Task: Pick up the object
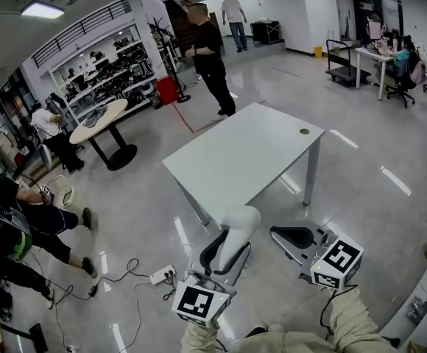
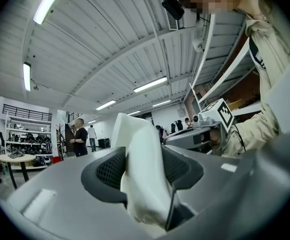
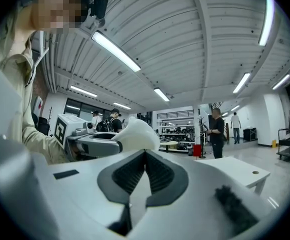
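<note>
Table (image 1: 235, 157): white, rectangular, standing on the grey floor at mid-room.
Round table (image 1: 99, 120): well to the left of the white table, by the shelves.
Person in black (image 1: 210, 57): standing beyond the table's far end.
Left gripper (image 1: 227, 252): near the table's closest corner, held level, jaws clamped on the white object.
Right gripper (image 1: 283, 235): just right of the left gripper, on the table's near side, jaws together with nothing between them.
White object (image 1: 241, 226): sticking out of the left gripper's jaws toward the table, off the tabletop.
</note>
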Demonstrator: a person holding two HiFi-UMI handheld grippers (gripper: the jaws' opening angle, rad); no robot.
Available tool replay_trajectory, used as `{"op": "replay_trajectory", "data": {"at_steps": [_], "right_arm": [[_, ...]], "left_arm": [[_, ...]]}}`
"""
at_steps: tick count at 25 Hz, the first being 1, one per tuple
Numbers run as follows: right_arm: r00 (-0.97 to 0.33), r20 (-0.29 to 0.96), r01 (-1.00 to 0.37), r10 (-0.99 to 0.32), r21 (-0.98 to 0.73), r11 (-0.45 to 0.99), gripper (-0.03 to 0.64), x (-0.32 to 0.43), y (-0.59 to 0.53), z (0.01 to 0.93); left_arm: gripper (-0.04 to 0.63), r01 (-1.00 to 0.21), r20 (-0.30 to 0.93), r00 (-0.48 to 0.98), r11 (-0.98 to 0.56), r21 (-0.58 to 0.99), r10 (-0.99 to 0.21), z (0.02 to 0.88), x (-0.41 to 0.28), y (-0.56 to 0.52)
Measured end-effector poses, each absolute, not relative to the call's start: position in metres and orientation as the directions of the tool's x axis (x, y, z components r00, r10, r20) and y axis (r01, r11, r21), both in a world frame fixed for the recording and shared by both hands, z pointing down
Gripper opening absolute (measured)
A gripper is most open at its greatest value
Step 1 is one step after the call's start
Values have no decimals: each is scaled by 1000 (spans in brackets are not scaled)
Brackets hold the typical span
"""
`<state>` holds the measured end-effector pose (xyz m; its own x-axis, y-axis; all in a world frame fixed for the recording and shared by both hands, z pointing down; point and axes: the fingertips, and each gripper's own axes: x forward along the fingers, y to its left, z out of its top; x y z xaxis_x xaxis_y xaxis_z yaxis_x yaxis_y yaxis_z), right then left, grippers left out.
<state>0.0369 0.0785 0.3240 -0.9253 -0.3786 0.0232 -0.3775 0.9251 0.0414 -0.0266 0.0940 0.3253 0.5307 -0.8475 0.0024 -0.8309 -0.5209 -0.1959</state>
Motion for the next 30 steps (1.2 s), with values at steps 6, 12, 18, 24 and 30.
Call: {"op": "replay_trajectory", "data": {"at_steps": [6, 12, 18, 24, 30], "right_arm": [[-924, 10, -383, -383, 47, 923, 2, 38, 91, 317], [-920, 14, -390, -391, 57, 919, 2, 33, 100, 315], [-913, 20, -405, -407, 59, 912, 2, 31, 105, 312], [-908, 25, -416, -419, 64, 907, 2, 25, 106, 311], [-906, 25, -421, -423, 72, 904, 2, 25, 107, 309]], "left_arm": [[219, -830, 8, 531, -523, -193, -847, 319, -24, 108], [218, -835, 22, 528, -524, -169, -849, 316, -29, 115], [216, -806, -13, 564, -548, -223, -826, 315, -33, 117], [215, -818, 17, 557, -551, -163, -831, 314, -37, 119], [213, -796, -10, 582, -567, -211, -813, 315, -37, 117]]}}
